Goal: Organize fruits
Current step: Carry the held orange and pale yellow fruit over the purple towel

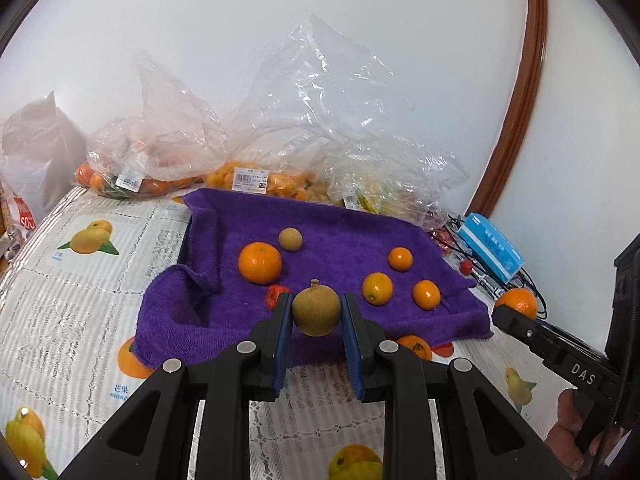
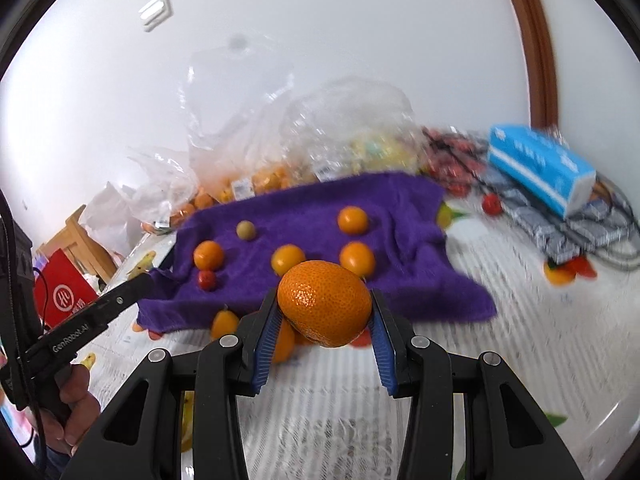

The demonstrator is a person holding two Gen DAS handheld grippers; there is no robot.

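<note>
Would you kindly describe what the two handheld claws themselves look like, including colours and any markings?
Both are matte black plastic with angular, cut-out linkage arms and round silver pivot pins. The left claw and the right claw each carry two flat fingers faced with ribbed blue pads. White lettering runs along their sides: "DAS" on the right one, "GenRobot.AI" on the left. A thin black cable hangs near the left grip.

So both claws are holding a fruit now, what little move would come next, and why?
Probably carry the tan round fruit in the left gripper forward over the purple towel and set it beside the smaller tan fruit. The like fruits there lie grouped, and the right gripper already holds an orange.
</note>
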